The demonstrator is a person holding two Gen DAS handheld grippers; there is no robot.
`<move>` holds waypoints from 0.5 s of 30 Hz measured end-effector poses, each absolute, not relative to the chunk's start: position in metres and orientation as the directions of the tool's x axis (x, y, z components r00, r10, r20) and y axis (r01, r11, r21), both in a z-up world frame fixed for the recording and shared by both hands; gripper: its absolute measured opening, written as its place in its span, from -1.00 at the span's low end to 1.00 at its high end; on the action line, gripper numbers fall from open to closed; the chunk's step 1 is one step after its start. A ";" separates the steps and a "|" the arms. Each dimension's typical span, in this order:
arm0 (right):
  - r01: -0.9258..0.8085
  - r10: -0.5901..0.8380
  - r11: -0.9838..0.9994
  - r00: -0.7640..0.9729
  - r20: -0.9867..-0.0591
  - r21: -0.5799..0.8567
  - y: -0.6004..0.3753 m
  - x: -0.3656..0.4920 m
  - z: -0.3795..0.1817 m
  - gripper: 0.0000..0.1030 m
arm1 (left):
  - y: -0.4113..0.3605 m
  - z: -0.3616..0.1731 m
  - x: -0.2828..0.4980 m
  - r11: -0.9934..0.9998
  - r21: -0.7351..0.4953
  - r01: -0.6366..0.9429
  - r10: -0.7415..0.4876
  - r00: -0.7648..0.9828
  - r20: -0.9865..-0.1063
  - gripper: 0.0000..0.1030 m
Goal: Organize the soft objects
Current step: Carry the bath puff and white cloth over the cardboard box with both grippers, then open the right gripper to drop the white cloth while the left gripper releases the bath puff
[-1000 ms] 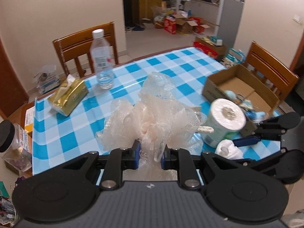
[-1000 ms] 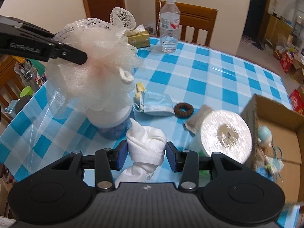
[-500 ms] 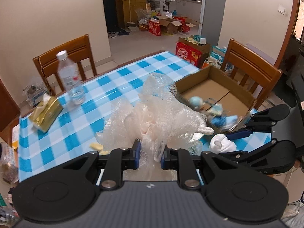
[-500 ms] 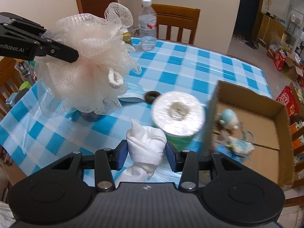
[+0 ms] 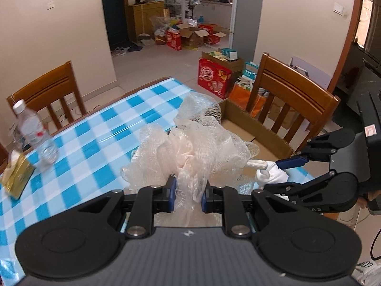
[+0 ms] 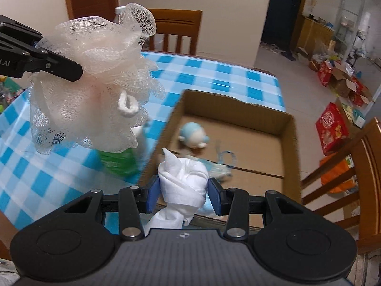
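A blue-and-white checked tablecloth (image 5: 100, 138) covers the table. At its left end in the left wrist view stands a clear water bottle (image 5: 35, 135) with a white cap, and just beside it lies a gold tissue pack (image 5: 15, 177). Two wooden chairs are at the table, one behind the bottle (image 5: 47, 93) and one at the right (image 5: 293, 100). Beyond them, on the tiled floor, sit a red printed carton (image 5: 214, 77) and several open cardboard boxes (image 5: 193, 33). A grey refrigerator (image 5: 245, 21) stands by the far wall.
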State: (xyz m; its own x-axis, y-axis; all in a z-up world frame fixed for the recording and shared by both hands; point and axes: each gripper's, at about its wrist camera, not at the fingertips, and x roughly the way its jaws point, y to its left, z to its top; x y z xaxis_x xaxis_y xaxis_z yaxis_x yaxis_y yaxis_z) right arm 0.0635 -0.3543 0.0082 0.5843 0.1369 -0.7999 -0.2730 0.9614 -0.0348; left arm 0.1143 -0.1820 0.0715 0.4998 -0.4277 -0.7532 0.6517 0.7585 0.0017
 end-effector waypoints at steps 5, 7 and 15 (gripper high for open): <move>-0.242 0.119 0.970 0.589 -0.799 -0.034 -0.389 0.073 0.002 -0.05 | -0.216 0.065 0.126 0.751 0.005 0.661 -0.435 0.500 -0.749 -0.66; -0.237 0.113 0.971 0.592 -0.798 -0.038 -0.398 0.078 -0.001 -0.05 | -0.226 0.063 0.130 0.749 0.010 0.662 -0.434 0.503 -0.747 -0.66; -0.224 0.117 0.974 0.600 -0.791 -0.026 -0.422 0.097 -0.014 0.45 | -0.262 0.055 0.148 0.742 0.023 0.670 -0.436 0.509 -0.742 -0.66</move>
State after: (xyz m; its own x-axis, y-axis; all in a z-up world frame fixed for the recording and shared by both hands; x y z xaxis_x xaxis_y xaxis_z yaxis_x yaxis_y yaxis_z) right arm 0.0970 -0.4220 -0.0143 0.6004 0.1172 -0.7911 -0.2242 0.9742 -0.0258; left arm 0.1476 -0.2622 0.0551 0.5093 -0.4363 -0.7418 0.6696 0.7424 0.0231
